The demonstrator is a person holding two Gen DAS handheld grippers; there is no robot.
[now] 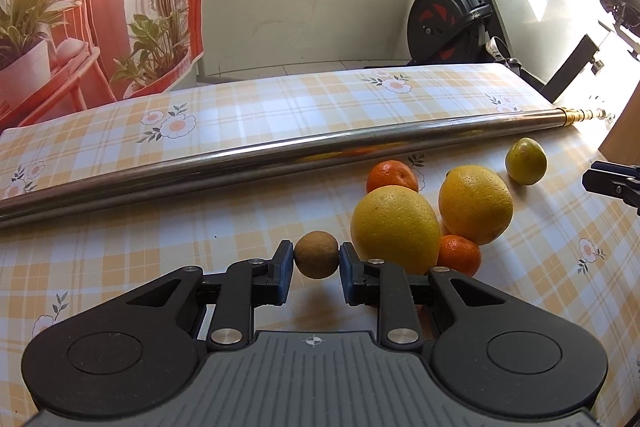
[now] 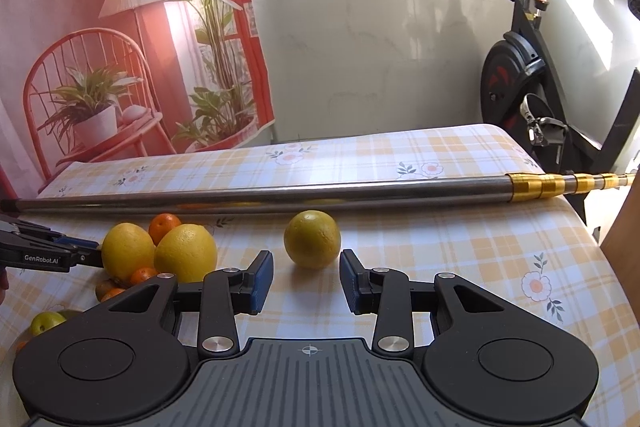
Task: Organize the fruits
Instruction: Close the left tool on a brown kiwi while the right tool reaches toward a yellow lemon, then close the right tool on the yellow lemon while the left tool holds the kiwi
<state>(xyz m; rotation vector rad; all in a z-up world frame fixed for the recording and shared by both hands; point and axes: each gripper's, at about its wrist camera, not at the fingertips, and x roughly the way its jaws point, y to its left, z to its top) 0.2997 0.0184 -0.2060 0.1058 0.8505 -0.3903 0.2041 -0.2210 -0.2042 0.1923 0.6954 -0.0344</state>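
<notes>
In the left wrist view my left gripper [image 1: 317,259] is shut on a small brown round fruit [image 1: 316,254], held just above the checked tablecloth [image 1: 240,131]. To its right lie two big yellow citrus fruits [image 1: 394,229] [image 1: 475,203], two small tangerines [image 1: 392,176] [image 1: 459,254] and a green-yellow orange [image 1: 525,161]. In the right wrist view my right gripper [image 2: 306,279] is open and empty, just in front of that green-yellow orange [image 2: 312,239]. The left gripper [image 2: 48,253] shows at the left edge beside the yellow fruits [image 2: 128,251] [image 2: 185,253].
A long metal pole [image 1: 280,153] with a brass end [image 2: 560,185] lies across the table behind the fruit. A small green fruit [image 2: 46,321] lies at the near left. An exercise bike [image 1: 452,23] stands beyond the table's far right corner.
</notes>
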